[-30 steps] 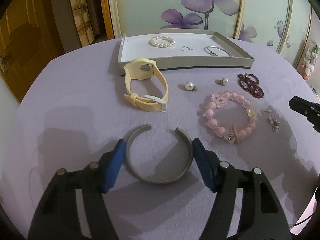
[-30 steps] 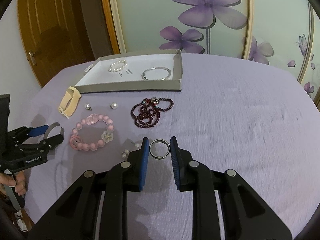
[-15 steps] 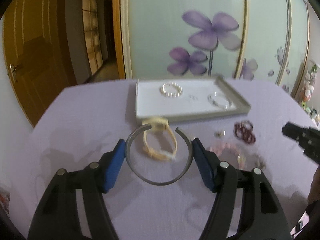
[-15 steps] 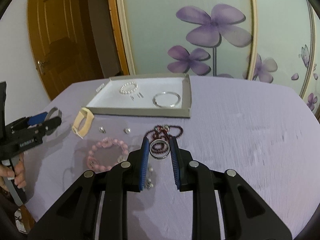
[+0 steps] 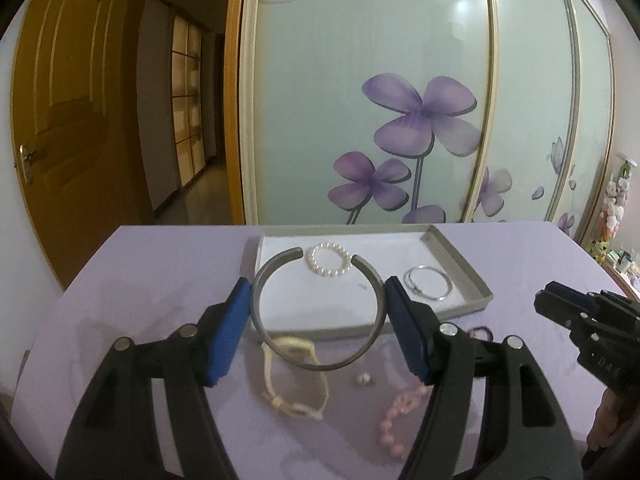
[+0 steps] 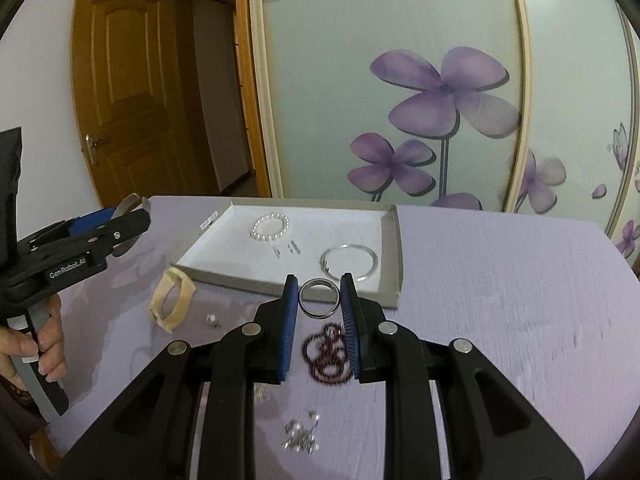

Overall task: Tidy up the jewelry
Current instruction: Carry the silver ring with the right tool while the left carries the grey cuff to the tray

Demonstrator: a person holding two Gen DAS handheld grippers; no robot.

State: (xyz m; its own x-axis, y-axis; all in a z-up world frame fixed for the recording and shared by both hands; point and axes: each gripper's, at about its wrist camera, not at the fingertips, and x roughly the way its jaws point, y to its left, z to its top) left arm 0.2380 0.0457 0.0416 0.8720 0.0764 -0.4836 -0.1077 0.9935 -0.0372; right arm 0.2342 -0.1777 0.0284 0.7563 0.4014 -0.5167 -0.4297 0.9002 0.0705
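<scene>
Both grippers had risen off the purple table (image 5: 168, 264) since the earlier frames, each carrying its piece up and toward the grey tray (image 5: 456, 256); a second before, the cuff and the ring lay flat on the cloth.

Seen from the left wrist, the left gripper (image 5: 318, 320) held the grey open cuff (image 5: 316, 362) in mid-frame, its blue fingers (image 5: 230, 328) spread wide and pressed against the cuff's two outer sides. The cuff's gap faced away toward the tray, framing the pearl bracelet (image 5: 329, 261) on the tray's white floor. The tray sat straight ahead, just above the fingers in the frame, with a thin silver bangle (image 5: 428, 289) at its right end. Below the cuff lay the cream watch (image 5: 294, 380), a pearl stud (image 5: 363, 379) and the pink bead bracelet (image 5: 400, 412).

From the right wrist, the right gripper (image 6: 320, 312) had its fingers (image 6: 289, 328) drawn close, clamped on a dark metal ring (image 6: 319, 297) at their tips. That ring hung over the tray's near wall (image 6: 376, 296), at centre frame, with the dark red beads (image 6: 326, 356) blurred beneath. By my judgement the right gripper was nearer to a drop, needing only a short push forward; the left still had the near wall to cross.
</scene>
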